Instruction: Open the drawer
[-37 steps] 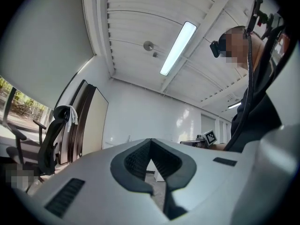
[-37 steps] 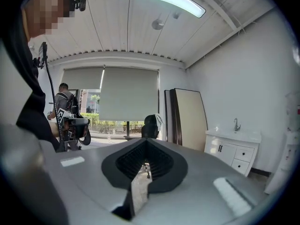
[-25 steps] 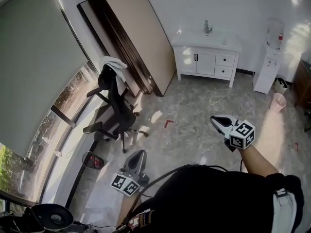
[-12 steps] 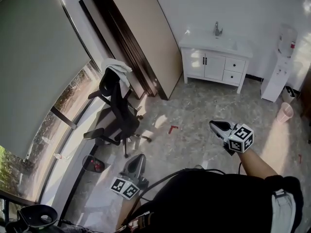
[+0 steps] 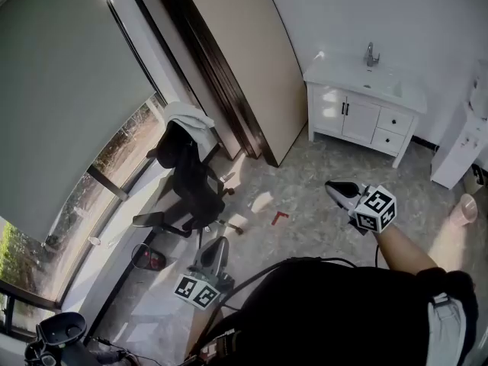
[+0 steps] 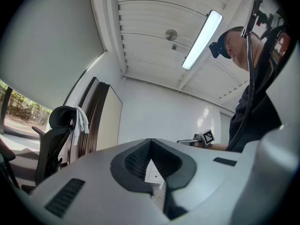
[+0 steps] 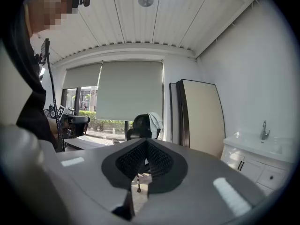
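- The task had hardly started: the drawers (image 5: 394,120) sat closed in the white vanity cabinet (image 5: 358,118) by the far wall, well apart from both claws.
- Reaching the cabinet, gripping a handle and pulling all remained to be done.
- The left claw (image 5: 216,247) was clenched and empty, held low.
- The right claw (image 5: 336,187) was also clenched and empty, pointing toward the cabinet.

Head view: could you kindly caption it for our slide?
Person holds left gripper and right gripper, both shut and empty, across the room from a white sink cabinet with closed drawers.
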`<state>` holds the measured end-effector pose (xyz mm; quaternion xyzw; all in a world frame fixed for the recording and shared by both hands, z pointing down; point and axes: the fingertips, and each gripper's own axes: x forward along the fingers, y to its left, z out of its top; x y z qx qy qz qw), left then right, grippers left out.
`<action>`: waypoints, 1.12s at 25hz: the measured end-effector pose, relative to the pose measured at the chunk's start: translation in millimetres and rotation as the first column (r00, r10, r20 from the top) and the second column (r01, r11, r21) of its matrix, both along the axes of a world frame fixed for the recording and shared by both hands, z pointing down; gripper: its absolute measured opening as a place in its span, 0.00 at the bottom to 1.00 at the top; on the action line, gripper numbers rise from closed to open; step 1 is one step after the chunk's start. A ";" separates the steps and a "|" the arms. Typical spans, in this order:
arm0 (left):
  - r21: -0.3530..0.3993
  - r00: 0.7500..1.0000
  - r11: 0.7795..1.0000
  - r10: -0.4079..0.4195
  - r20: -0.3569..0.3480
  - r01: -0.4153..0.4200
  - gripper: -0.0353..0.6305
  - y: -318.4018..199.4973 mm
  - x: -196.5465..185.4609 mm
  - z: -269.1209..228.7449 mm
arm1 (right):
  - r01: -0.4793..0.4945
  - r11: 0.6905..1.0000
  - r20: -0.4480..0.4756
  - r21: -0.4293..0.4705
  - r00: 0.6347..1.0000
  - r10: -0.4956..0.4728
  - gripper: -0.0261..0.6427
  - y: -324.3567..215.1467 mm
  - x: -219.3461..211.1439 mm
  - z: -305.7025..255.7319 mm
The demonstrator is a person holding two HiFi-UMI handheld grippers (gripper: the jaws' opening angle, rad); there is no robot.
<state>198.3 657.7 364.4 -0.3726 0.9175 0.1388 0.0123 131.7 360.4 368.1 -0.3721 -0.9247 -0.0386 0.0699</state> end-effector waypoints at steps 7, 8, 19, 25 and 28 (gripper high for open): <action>-0.007 1.000 1.000 -0.007 -0.023 0.007 0.06 -52.0 -73.9 6.5 | 0.023 1.000 -0.013 -0.001 1.000 -0.023 0.04 -43.6 -82.1 7.0; -0.010 1.000 1.000 -0.003 -0.027 0.002 0.06 -56.5 -83.4 7.0 | 0.019 1.000 -0.017 -0.003 1.000 -0.019 0.04 -48.2 -91.1 8.4; -0.004 0.990 0.991 0.137 -0.038 -0.137 0.06 -74.8 -216.1 14.7 | -0.087 0.996 -0.038 0.000 0.996 0.087 0.04 -62.6 -180.1 24.4; -0.009 0.960 0.960 0.279 -0.027 -0.279 0.06 -73.2 -311.5 -3.9 | -0.197 0.980 -0.046 -0.014 0.979 0.196 0.04 -49.9 -243.8 8.7; -0.019 0.937 0.937 0.349 0.000 -0.349 0.06 -71.4 -355.9 -16.4 | -0.265 0.964 -0.031 -0.016 0.964 0.264 0.04 -44.9 -275.1 -2.3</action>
